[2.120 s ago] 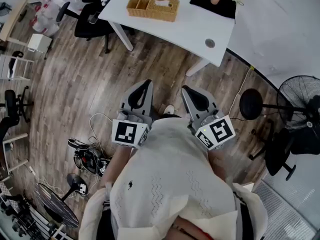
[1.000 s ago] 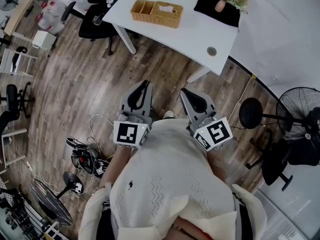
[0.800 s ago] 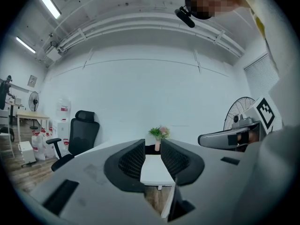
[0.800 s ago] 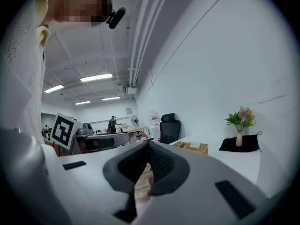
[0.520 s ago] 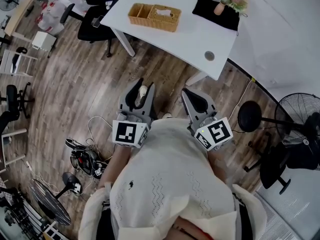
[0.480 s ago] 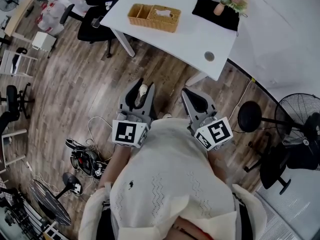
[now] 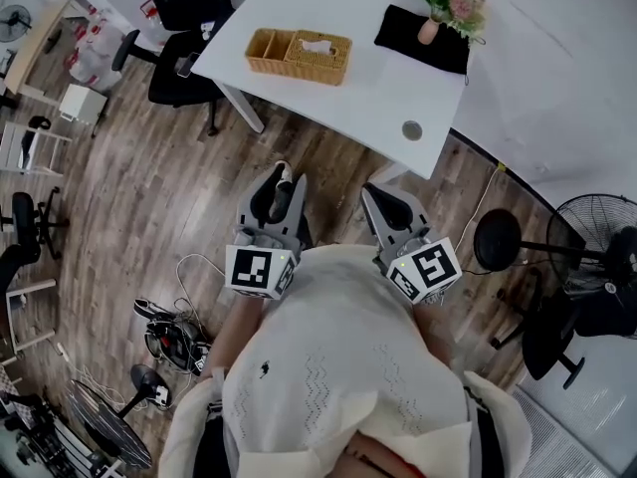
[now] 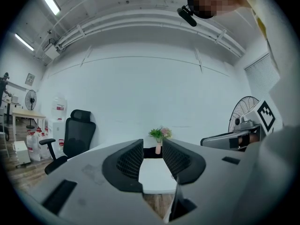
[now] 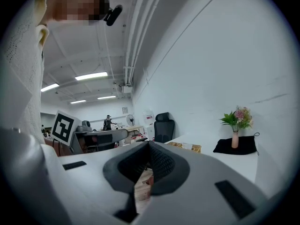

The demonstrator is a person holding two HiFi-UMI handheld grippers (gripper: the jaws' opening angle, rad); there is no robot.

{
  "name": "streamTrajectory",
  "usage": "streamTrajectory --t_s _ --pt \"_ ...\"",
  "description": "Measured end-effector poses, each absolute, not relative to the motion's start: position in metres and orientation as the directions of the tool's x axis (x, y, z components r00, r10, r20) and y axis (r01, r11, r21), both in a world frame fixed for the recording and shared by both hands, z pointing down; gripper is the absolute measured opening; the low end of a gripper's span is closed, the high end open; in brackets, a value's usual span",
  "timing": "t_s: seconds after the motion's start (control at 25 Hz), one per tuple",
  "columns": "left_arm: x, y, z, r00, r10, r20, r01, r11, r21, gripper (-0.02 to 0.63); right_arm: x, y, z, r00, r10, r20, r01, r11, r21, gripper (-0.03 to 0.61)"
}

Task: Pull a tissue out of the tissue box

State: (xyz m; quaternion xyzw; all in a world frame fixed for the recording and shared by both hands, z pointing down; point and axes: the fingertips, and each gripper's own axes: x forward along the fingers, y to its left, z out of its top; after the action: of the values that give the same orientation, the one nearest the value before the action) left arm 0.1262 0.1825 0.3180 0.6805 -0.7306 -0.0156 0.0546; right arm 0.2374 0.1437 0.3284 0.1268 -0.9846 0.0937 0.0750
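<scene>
1. The left gripper (image 7: pixel 283 173) has just spread its jaws, with nothing between them. The right gripper (image 7: pixel 371 189) is clenched and empty.
2. The woven wicker tissue box (image 7: pixel 319 58) sits on the white worktop (image 7: pixel 383 88), well apart from both grippers, so the left looks readied for the reach.

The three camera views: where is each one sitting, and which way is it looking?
Head view: on the person's head, looking steeply down at floor and white table; shows their cream top, the left gripper and right gripper.
Left gripper view: rides that gripper, looking level along its fingers, just opened with nothing between; the right gripper shows at the right edge.
Right gripper view: rides that gripper, looking along closed fingers; the cream top shows upper left.
Shared: both gripper views see the flower vase on the table.
</scene>
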Motion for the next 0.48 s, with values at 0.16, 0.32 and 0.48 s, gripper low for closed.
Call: streamTrajectory --t_s 0.16,0.32,0.48 --pt "0.108 0.163 0.322 -0.049 -0.997 0.053 -0.993 0.055 0.106 0.129 0.226 0.126 0.331 -0.947 -0.263 0.185 -0.293 0.943 -0.16 0.001" --pt "0.086 0.139 0.325 -0.02 -0.998 0.053 -0.993 0.026 0.116 0.129 0.209 0.107 0.337 -0.933 -0.295 0.206 -0.328 0.932 -0.153 0.0" --pt "0.061 0.117 0.327 0.02 -0.998 0.061 -0.994 -0.014 0.11 0.129 0.186 0.091 0.341 -0.92 -0.328 0.214 -0.364 0.918 -0.159 0.0"
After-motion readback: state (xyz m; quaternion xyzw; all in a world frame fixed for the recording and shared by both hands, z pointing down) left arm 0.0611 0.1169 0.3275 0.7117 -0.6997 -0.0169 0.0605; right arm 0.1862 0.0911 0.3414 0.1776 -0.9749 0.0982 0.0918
